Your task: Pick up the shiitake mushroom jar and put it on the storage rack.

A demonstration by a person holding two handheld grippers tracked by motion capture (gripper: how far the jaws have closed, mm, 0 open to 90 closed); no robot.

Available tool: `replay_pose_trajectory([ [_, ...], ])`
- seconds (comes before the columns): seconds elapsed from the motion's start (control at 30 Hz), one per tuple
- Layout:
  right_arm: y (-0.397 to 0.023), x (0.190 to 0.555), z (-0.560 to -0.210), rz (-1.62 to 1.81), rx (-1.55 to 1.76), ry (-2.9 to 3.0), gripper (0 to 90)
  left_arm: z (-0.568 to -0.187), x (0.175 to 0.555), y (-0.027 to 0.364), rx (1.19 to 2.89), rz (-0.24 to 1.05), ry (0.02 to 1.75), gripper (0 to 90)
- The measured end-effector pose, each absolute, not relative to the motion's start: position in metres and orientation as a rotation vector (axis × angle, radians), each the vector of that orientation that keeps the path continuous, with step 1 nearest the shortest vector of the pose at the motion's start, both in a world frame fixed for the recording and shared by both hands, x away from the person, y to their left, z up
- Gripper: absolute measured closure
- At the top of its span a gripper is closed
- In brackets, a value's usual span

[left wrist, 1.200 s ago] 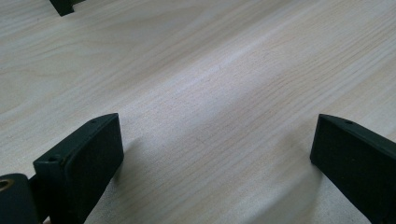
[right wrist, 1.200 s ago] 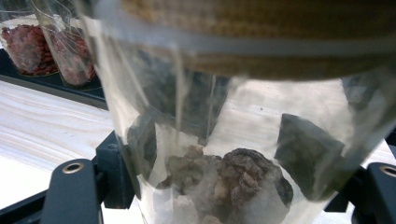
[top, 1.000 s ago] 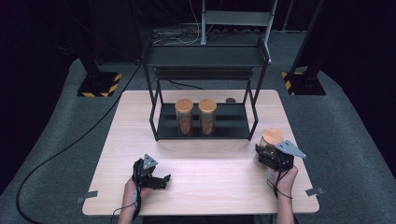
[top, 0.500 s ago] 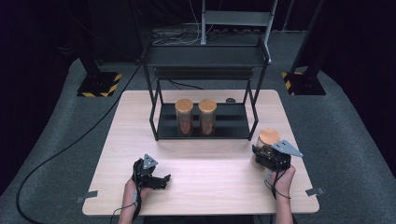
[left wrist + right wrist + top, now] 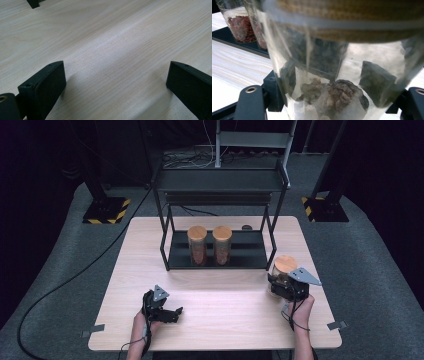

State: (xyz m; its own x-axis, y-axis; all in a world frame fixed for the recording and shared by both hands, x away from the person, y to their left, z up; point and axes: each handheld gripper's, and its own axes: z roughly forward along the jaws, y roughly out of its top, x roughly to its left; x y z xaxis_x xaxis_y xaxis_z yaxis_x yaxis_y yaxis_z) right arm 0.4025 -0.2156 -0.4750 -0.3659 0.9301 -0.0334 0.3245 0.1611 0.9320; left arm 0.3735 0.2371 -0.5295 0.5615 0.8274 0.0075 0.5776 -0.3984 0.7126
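High view first: the right tool (image 5: 284,282) is clamping a glass jar (image 5: 283,272) with a round wooden lid near the right edge of the surface (image 5: 220,305), just off the front right corner of the black metal rack (image 5: 220,255). Two matching jars, one (image 5: 197,245) beside the other (image 5: 222,245), are standing upright on the rack's lower shelf, holding reddish bits. Over on the left, the left tool (image 5: 172,314) is sitting low on the pale wood grain, jaws spread wide with nothing between them.

Right gripper view is showing smooth clear glass pressed between the black pads, with lumpy brown pieces resting at the bottom.

Risk from here, I'd judge: slick round glass could be twisting or slipping in that grip, and swinging it toward the shelf could be knocking it into the rack's thin upright post or bumping the nearer jar and toppling it
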Motion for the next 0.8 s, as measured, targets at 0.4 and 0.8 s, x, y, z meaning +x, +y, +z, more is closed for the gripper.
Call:
replay_pose_trajectory([
  [0.4,-0.208,0.407,-0.474,1.200,1.186,1.810,24.8,-0.529,0.373,0.237,2.125,0.479,1.120,1.9],
  [0.8,-0.202,0.410,-0.473,1.214,1.180,1.814,24.8,-0.529,0.373,0.237,2.126,0.479,1.119,2.0],
])
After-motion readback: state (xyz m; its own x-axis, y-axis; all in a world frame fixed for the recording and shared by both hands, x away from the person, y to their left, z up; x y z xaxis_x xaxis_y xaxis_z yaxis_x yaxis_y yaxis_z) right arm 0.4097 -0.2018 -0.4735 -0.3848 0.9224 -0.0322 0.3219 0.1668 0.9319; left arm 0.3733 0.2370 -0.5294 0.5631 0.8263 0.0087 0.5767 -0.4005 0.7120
